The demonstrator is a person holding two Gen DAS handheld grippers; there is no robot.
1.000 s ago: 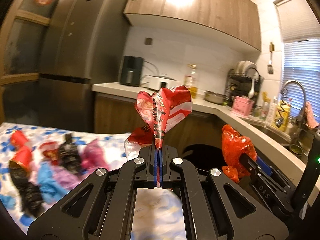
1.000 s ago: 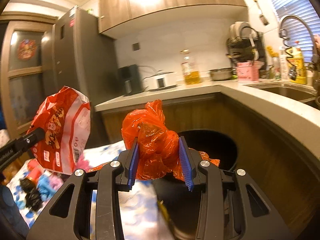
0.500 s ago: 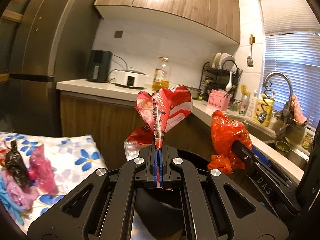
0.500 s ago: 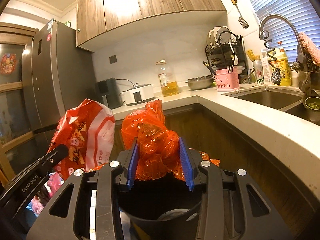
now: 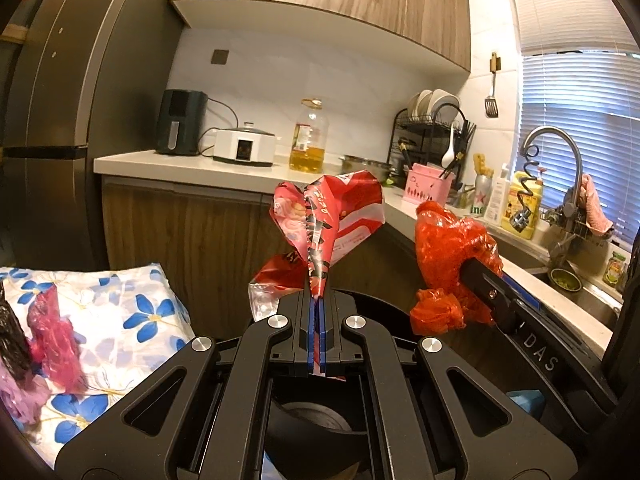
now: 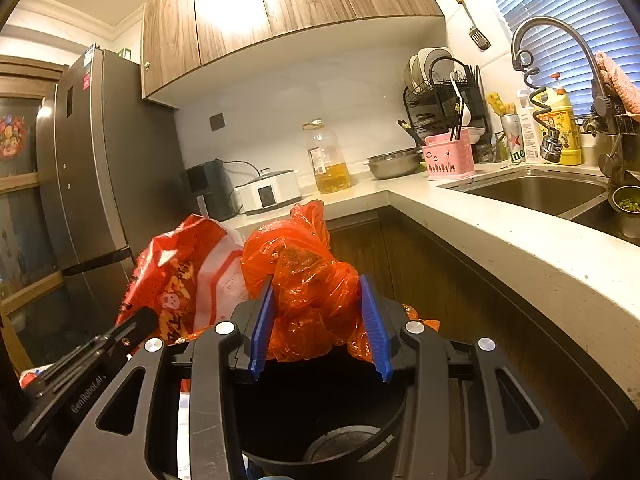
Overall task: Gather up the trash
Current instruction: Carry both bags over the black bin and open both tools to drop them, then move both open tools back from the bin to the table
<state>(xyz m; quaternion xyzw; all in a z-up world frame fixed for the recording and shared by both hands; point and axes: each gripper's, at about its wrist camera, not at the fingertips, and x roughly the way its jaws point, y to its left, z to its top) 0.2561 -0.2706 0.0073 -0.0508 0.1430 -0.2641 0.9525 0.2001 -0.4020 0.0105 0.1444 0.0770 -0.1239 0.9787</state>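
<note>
My left gripper (image 5: 319,312) is shut on a red and white snack wrapper (image 5: 332,216), held upright over a black trash bin (image 5: 316,428). The wrapper also shows in the right wrist view (image 6: 188,276). My right gripper (image 6: 316,316) is shut on a crumpled orange plastic bag (image 6: 308,280), held above the same black bin (image 6: 320,428). The orange bag also shows in the left wrist view (image 5: 448,252), to the right of the wrapper. More crumpled trash, pink (image 5: 54,332) and black (image 5: 12,336), lies on the flowered tablecloth (image 5: 132,320) at the left.
A wooden cabinet and white counter (image 6: 500,240) wrap around behind and right of the bin. A sink (image 6: 536,192) with faucet sits at the right. An oil bottle (image 5: 308,140), a cooker (image 5: 244,146) and a fridge (image 5: 52,120) stand beyond.
Both grippers have swung right, away from the table, and now hang over the black bin. Each keeps its hold on its trash.
</note>
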